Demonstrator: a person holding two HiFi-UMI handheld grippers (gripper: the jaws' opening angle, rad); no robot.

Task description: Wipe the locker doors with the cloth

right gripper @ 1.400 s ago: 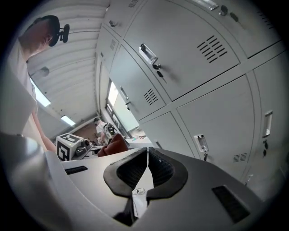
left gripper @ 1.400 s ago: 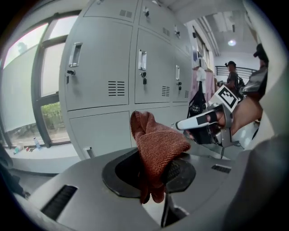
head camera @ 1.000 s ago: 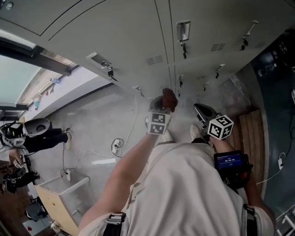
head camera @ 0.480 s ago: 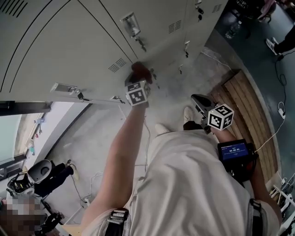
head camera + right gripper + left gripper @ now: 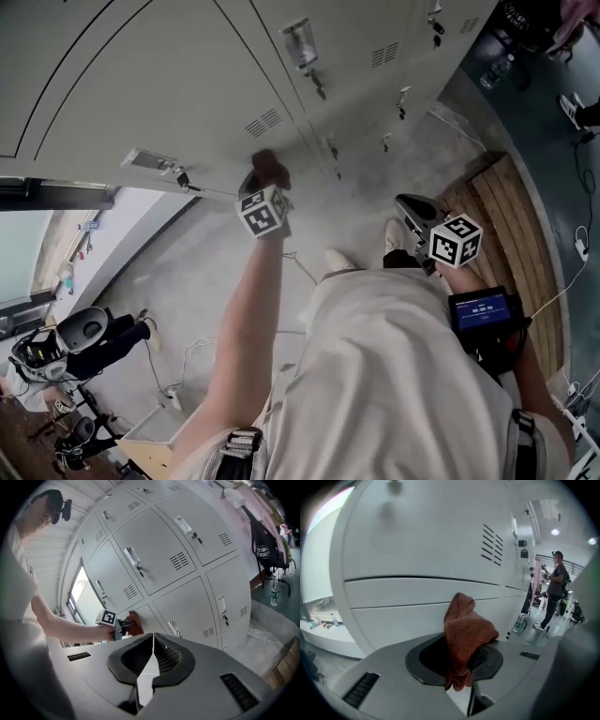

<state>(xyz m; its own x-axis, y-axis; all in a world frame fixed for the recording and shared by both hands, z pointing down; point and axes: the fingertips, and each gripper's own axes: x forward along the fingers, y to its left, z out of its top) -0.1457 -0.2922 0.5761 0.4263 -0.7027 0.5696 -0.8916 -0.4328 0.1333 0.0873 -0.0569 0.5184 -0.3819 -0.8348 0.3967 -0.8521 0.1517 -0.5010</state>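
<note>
So, left gripper first: its two jaws are clamped on the one cloth, a rust-red knitted thing that's bunched up and sticks out past the tips. The cloth is right up against a grey locker door, just below a horizontal seam between two doors. There's one set of vent slits up to the right.

My right gripper has both jaws pressed together with nothing between them. It hangs low by my hip, well apart from the lockers. From its view I count at least six doors in the bank, and the fully visible ones each have one latch and one vent patch.

Further out there's one water bottle on the floor, one slatted wooden platform beside the lockers, and one person standing in the background.
</note>
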